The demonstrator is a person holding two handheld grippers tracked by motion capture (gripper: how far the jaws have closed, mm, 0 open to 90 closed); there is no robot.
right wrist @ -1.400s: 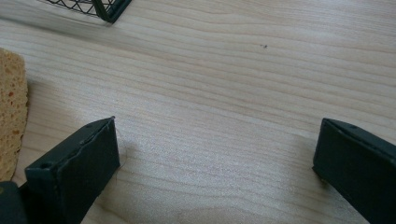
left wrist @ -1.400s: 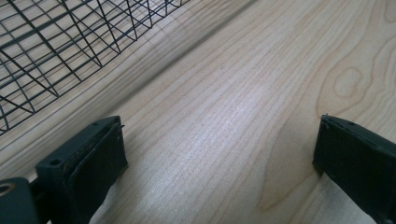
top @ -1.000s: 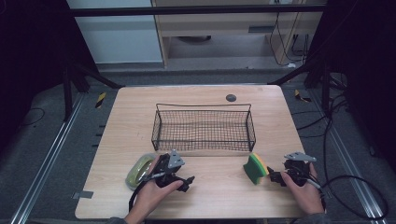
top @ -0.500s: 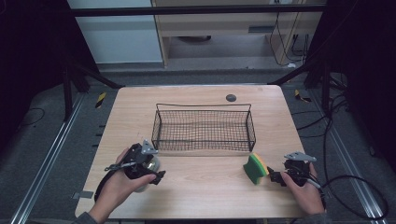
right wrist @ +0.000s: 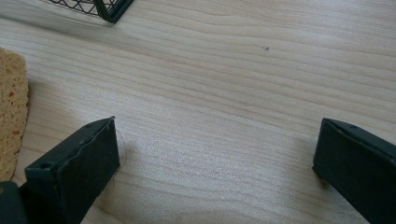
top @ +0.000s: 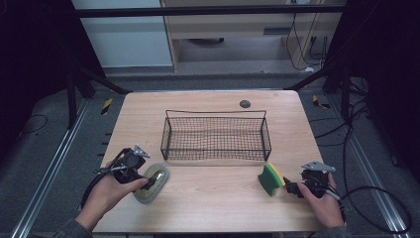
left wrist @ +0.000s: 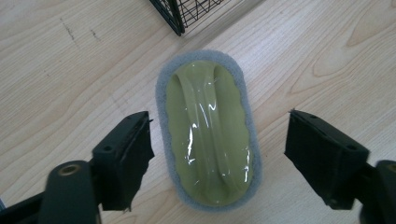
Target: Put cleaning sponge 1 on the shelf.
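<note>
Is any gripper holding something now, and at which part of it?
Nothing is held. The left gripper straddles the green scrubber, its fingers just closing, not touching. The right gripper is open.

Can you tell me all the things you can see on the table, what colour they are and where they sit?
Scrubber pad with a handle: one, pale green top on a grey pad, flat on the table near its front left, between the left gripper's jaws, which have just been closing and are not touching it.
Sponge: one, green and yellow, standing on edge near the front right, just left of the right gripper.
Wire basket: one, black, in the middle of the table.
Small round disc: one, dark, behind the basket near the far edge.
Table: one, light wood.
Left gripper: one, black, over the scrubber pad, jaws apart.
Right gripper: one, black, at the front right, jaws open over bare table.
</note>
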